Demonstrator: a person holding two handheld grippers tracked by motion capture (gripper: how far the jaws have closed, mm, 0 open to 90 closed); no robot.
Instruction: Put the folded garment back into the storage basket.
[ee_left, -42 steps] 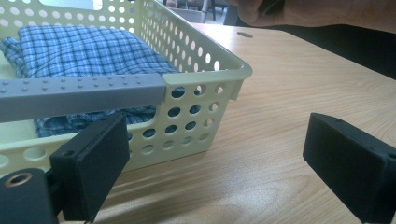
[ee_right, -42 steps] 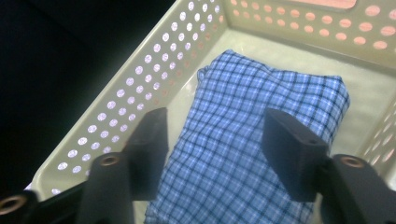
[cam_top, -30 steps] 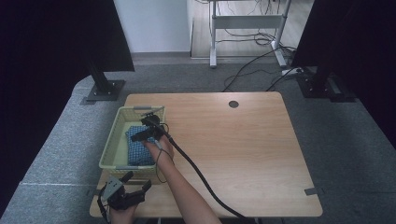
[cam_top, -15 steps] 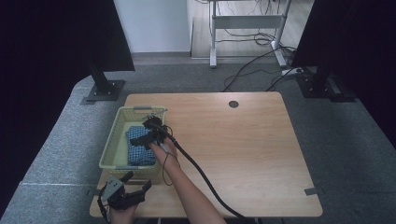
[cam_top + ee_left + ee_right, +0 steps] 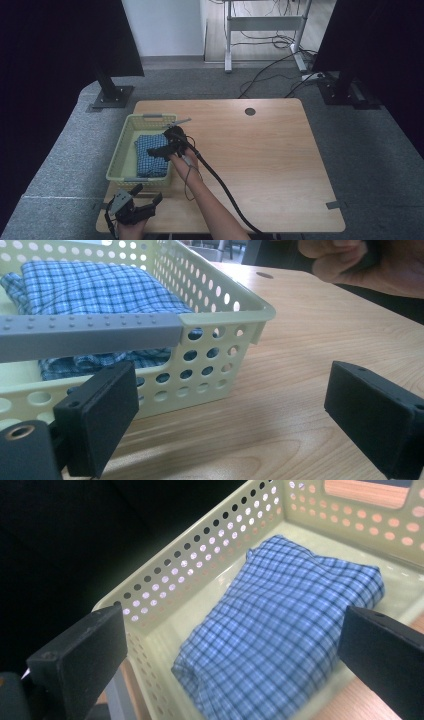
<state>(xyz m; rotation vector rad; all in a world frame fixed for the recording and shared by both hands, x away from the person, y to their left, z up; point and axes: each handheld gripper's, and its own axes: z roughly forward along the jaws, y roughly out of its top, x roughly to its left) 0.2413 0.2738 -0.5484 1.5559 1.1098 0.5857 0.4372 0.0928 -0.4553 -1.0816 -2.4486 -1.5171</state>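
a pale green perforated basket (image 5: 120, 155) sits on the left part of a wooden table (image 5: 280, 160), and everything else is placed against it. inside the basket lies a folded blue checked cloth (image 5: 147, 155), resting on the basket floor and bunched toward the near half; in the right gripper view the cloth (image 5: 285, 630) fills the middle of the basket (image 5: 200, 545), with bare floor showing along the perforated wall beside it. a grey handle strip (image 5: 90, 332) runs along the basket's near short rim.

the right gripper (image 5: 159, 150) hangs over the basket's right side, above the cloth. its jaws stand wide apart, with the cloth seen between them from above, and they hold nothing. a black cable (image 5: 225, 187) trails from it across the table beside the forearm.

the left gripper (image 5: 145, 195) sits at the table's near edge, just in front of the basket's near short wall. in the left gripper view its jaws are spread wide and empty, low over the wood, one pad (image 5: 100, 415) close before the basket wall (image 5: 210, 355), though i cannot tell if it touches.
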